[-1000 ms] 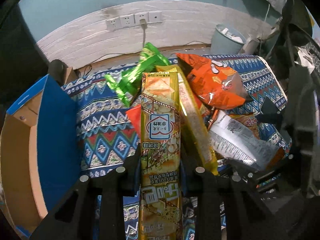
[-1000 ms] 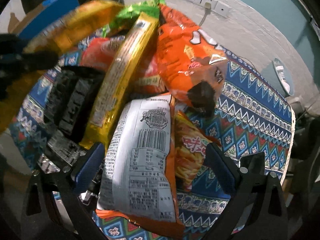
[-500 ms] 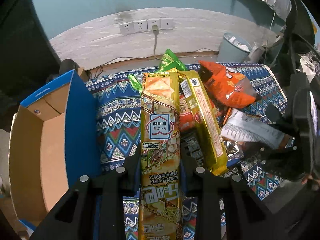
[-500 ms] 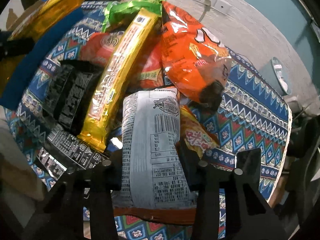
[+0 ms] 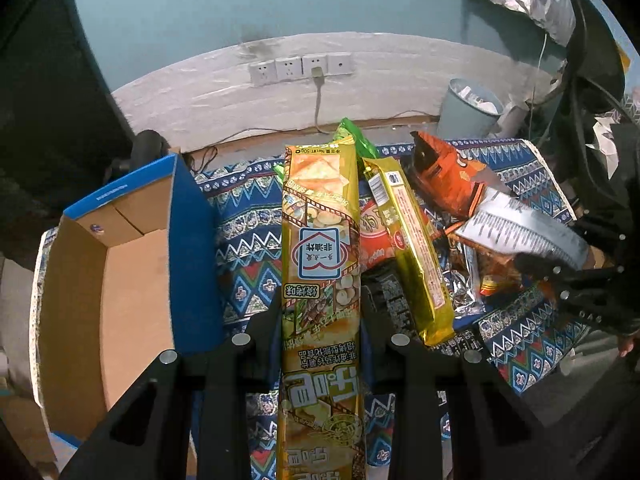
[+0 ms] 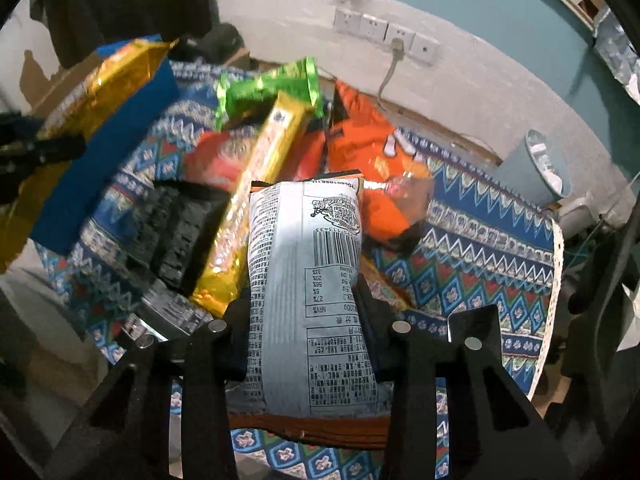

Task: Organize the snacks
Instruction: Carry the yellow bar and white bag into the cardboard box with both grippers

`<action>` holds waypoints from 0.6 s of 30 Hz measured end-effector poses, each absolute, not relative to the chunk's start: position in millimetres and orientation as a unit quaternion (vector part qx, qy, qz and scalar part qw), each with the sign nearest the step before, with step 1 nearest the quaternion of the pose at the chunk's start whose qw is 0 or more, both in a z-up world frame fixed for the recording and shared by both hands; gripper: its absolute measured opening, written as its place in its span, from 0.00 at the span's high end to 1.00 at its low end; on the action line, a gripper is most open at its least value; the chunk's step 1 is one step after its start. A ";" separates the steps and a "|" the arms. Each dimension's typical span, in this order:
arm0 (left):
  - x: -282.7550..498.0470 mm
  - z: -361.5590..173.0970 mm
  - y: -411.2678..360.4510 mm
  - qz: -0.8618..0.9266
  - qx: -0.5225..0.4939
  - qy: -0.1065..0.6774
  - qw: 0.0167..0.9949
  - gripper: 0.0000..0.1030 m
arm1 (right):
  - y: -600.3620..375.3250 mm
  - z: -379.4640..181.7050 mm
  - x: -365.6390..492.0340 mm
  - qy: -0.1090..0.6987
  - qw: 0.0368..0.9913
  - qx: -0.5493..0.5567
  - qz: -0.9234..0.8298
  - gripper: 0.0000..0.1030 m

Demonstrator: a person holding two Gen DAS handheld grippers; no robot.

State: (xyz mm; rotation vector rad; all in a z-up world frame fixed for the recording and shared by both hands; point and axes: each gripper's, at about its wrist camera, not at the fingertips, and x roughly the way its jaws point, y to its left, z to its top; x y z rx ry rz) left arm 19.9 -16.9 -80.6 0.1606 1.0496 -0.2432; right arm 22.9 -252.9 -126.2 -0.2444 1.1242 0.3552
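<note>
My left gripper is shut on a long yellow cracker packet, held lengthwise above the patterned cloth. An open blue cardboard box with a brown inside stands just left of it. My right gripper is shut on a silver-backed snack bag with an orange rim, lifted off the pile. In the left wrist view that bag hangs at the right. In the right wrist view the yellow packet is over the box.
On the patterned cloth lie a gold packet, an orange chip bag, a green bag, a red bag and a black packet. A grey bin and wall sockets stand behind.
My right gripper closed on the silver-backed bag and raised it off the pile. The left gripper rose with the yellow packet, and more of the box shows beside it.
</note>
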 end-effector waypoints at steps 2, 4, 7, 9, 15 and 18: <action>17.9 -75.3 -14.1 -0.112 0.078 0.493 0.859 0.70 | -254.0 -119.2 24.2 0.521 0.829 -0.110 0.169 0.62; 16.5 -71.1 -10.8 -0.110 0.082 0.487 0.863 0.70 | -253.9 -112.9 24.3 0.514 0.834 -0.106 0.171 0.63; 16.1 -64.5 -6.0 -0.102 0.086 0.479 0.868 0.70 | -252.4 -102.0 25.4 0.504 0.840 -0.098 0.176 0.62; 15.5 -60.0 -1.4 -0.099 0.087 0.473 0.871 0.70 | -249.4 -94.7 25.6 0.497 0.843 -0.095 0.180 0.62; 15.6 -49.5 15.0 -0.086 0.089 0.462 0.878 0.70 | -234.9 -77.3 29.7 0.481 0.850 -0.089 0.196 0.62; 17.0 -44.9 26.6 -0.075 0.088 0.457 0.882 0.70 | -222.4 -68.9 31.4 0.473 0.851 -0.091 0.208 0.62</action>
